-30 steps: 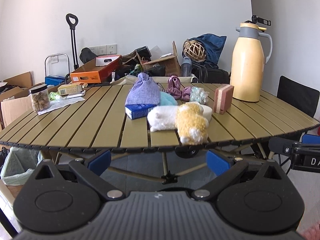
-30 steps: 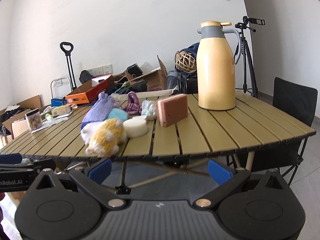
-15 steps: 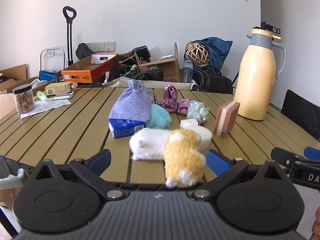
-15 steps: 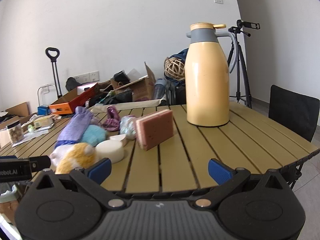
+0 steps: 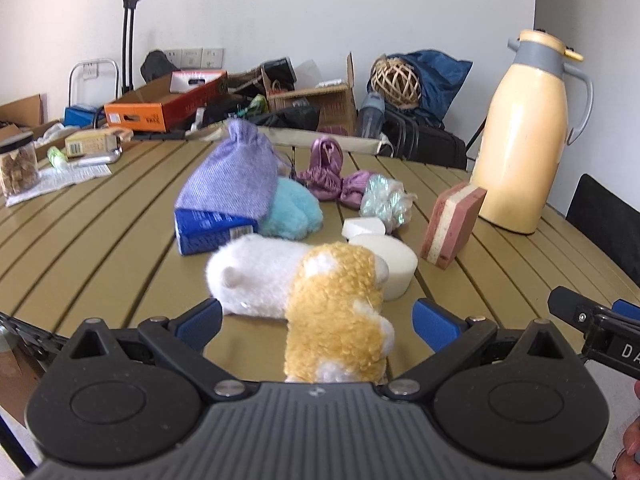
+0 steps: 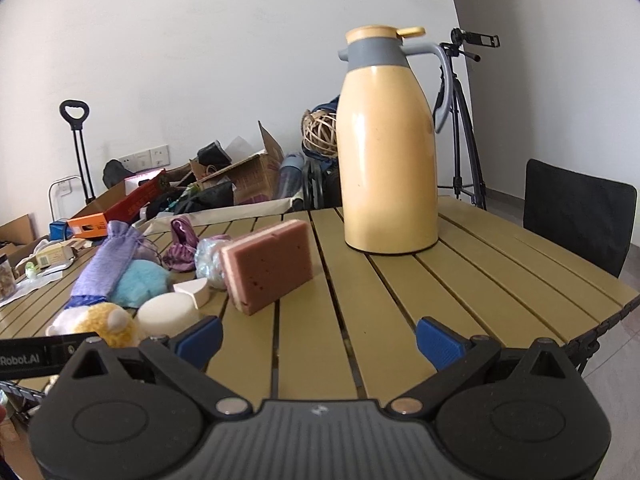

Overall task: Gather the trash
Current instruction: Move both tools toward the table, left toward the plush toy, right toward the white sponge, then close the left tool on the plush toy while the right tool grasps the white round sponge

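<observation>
A pile of small items lies on the slatted olive table [image 5: 100,248]. At its front is a yellow and white plush toy [image 5: 336,304], and my left gripper [image 5: 318,320] stands open around the toy's near end. Behind it are a white foam puck [image 5: 390,260], a blue box [image 5: 208,234], a lilac cloth pouch [image 5: 236,176], a turquoise plush [image 5: 294,210], a crumpled plastic wrapper [image 5: 384,200] and a pink sponge [image 5: 454,224]. My right gripper [image 6: 318,338] is open over bare table, just in front of the pink sponge [image 6: 270,266].
A tall yellow thermos jug [image 6: 390,148] stands at the back right of the table [image 6: 500,280]. A jar [image 5: 16,166], papers and a small carton sit far left. Cardboard boxes, bags, a trolley handle and a tripod [image 6: 460,120] crowd the wall. A black chair [image 6: 576,216] is at right.
Both grippers have risen from below the table edge and moved forward over it. The left one now has the plush toy between its open fingers; the right one has neared the sponge.
</observation>
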The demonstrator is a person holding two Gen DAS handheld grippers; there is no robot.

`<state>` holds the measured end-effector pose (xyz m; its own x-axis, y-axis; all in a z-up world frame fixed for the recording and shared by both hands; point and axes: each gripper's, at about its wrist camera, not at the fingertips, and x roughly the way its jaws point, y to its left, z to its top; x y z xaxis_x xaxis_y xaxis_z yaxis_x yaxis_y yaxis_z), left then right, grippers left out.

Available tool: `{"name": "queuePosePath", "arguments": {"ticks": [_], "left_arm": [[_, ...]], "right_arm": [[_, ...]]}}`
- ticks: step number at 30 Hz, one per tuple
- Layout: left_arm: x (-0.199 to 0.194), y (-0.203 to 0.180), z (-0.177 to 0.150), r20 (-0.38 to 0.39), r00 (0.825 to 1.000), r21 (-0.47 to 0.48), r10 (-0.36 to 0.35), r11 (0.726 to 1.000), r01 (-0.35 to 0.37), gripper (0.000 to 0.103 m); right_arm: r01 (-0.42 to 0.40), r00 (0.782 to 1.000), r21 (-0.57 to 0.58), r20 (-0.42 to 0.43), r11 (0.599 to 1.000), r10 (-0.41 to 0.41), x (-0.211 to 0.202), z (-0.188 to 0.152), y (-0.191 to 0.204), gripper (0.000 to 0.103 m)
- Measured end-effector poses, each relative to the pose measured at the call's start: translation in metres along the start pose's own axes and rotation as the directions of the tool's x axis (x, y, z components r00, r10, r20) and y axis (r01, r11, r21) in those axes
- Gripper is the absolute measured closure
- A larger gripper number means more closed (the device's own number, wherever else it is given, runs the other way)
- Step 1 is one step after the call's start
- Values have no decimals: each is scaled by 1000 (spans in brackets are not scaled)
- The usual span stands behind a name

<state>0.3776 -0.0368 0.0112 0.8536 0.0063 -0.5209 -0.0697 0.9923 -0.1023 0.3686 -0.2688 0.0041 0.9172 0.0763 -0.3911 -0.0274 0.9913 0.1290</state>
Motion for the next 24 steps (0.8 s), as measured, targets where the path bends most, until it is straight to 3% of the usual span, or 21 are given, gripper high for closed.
{"name": "queuePosePath", "arguments": {"ticks": [9,12,15,17,19,24], "left_arm": [[18,-9,-9,-18,1000,19,24,1000,-24,1],[23,-10,-9,-23,999,15,25,1000,-25,9],[28,-12,-11,-41,999,18,24,1000,-23,26],[28,-13,-12,-37,999,25,28,999,-27,32],[28,-12,-12,-35,999,27,25,999,-24,47],[27,-10,-11,-25,1000,26,10,1000,-9,51]], "right_arm": [[20,999,25,-37,999,-19,12,-13,-6,0],[23,999,26,-43,999,-22,13,-15,-6,0],[24,999,26,-47,999,-23,14,-16,-5,0],[23,999,28,-49,999,-22,15,-16,-4,0],[20,999,30,-49,999,-18,15,-15,-3,0],[5,999,27,-42,1000,-4,15,-14,5,0]]}}
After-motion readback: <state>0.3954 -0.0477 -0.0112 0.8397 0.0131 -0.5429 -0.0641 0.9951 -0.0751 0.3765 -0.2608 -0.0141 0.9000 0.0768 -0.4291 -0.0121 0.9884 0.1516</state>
